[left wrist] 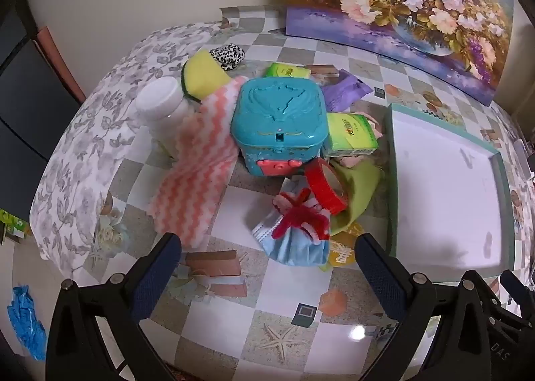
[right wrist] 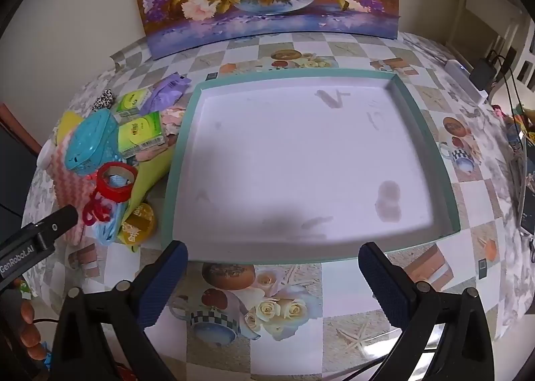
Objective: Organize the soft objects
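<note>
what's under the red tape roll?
The red tape roll leans on a yellow-green cloth, with red and white pipe cleaners and a blue face mask at its near edge. Whatever lies deeper under the cloth is covered.

- Box (left wrist: 279, 123): turquoise, pink latch.
- Cloth (left wrist: 197, 167): coral and white zigzag stripes.
- Sponge (left wrist: 204, 75): yellow, dark green edge.
- Tape roll (left wrist: 326, 188): red.
- Face mask (left wrist: 294, 247): light blue.
- Pipe cleaners (left wrist: 301, 213): red and white.
- Tissue packs (left wrist: 351, 133): lime green.
- Pouch (left wrist: 344, 91): purple.
- Tray (right wrist: 180, 153): white floor, teal rim.
- Tablecloth (right wrist: 334, 297): grey-white checks with printed roses, starfish.
- Scrunchie (left wrist: 229, 55): black-and-white spots.
</note>
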A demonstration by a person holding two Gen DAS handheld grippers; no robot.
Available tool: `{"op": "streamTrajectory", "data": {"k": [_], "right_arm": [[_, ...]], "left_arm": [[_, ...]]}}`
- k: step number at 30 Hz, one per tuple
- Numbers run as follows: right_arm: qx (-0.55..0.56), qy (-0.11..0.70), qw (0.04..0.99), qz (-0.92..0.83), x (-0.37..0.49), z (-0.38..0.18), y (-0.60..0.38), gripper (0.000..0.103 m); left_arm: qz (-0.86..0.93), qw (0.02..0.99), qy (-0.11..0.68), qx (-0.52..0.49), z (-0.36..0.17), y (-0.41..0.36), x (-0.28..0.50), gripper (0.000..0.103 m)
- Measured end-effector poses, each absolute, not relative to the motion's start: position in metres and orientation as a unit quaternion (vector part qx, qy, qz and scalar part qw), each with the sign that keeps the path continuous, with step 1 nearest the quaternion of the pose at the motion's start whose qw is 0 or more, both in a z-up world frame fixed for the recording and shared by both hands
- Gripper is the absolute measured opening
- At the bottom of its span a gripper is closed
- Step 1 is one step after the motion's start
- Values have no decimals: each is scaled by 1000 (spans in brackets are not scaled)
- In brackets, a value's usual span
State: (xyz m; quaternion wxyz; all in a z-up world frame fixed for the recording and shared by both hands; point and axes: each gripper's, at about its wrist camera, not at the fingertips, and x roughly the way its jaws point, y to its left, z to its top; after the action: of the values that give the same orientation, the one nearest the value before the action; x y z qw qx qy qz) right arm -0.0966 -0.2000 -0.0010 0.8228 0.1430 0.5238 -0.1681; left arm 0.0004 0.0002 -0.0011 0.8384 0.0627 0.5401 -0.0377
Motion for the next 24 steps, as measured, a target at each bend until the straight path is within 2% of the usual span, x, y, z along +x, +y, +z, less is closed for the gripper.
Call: {"op": "streamTrajectory", "data": {"k": [24], "right_arm": [[132, 532, 818, -175, -96, -3, -199, 103]], "left_arm": [[-22, 816, 572, 76, -14, 5, 3, 103]]}}
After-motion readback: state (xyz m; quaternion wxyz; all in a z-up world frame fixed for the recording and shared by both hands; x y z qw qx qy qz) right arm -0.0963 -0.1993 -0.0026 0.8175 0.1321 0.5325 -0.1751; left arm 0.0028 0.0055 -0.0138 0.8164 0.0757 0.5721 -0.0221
